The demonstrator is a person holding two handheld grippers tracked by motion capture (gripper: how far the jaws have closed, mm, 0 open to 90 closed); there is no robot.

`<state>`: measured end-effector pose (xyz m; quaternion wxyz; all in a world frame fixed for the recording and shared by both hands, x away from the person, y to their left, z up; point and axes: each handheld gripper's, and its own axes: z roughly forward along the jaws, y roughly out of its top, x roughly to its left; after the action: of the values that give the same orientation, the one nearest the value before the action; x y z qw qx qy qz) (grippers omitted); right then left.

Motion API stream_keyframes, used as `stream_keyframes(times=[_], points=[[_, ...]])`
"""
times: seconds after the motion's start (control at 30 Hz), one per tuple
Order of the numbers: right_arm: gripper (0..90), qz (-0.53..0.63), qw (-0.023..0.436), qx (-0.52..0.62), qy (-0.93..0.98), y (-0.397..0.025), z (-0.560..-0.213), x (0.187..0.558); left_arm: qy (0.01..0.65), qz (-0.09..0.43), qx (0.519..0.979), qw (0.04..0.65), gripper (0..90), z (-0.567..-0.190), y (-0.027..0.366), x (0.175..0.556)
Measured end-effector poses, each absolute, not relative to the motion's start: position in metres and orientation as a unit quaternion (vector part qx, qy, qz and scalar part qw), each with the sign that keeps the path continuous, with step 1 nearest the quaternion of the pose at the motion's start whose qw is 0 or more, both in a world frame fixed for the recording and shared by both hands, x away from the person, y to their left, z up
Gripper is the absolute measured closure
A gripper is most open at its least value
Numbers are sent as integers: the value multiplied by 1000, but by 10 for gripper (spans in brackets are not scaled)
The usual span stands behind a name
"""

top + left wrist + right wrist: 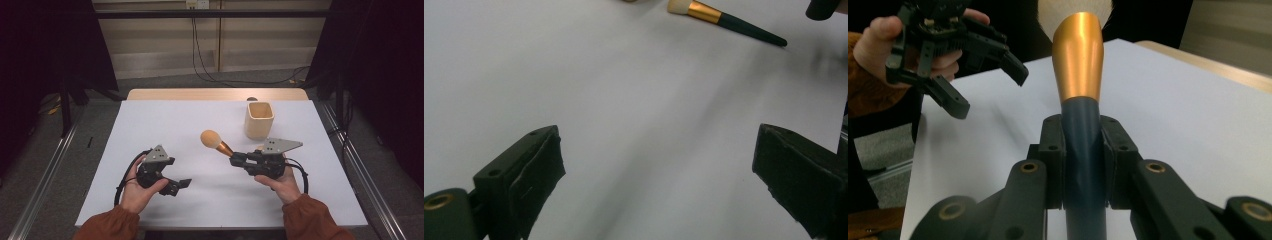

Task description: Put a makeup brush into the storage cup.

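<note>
Right hand-held gripper (239, 160) clamped on makeup brush (218, 143) handle (gold ferrule, tan head), brush just in front-left of beige cup (259, 120) on white bench (150, 125). Left hand-held gripper (176, 185), well left of cup, jaws wide apart, w/ nothing between.

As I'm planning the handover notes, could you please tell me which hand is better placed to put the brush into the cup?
Right. The right tool is already shut on the makeup brush, and the beige cup stands just beyond it. The left tool is open, empty and farther away.
</note>
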<state>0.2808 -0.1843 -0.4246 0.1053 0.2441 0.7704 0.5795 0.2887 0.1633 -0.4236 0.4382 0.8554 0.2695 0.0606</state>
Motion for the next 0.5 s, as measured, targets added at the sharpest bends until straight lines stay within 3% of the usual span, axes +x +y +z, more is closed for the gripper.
stream_keyframes(times=[0.5], points=[[750,623,116,244,734,-186,-422,280,264,80,832,482,57,-419,161,287]])
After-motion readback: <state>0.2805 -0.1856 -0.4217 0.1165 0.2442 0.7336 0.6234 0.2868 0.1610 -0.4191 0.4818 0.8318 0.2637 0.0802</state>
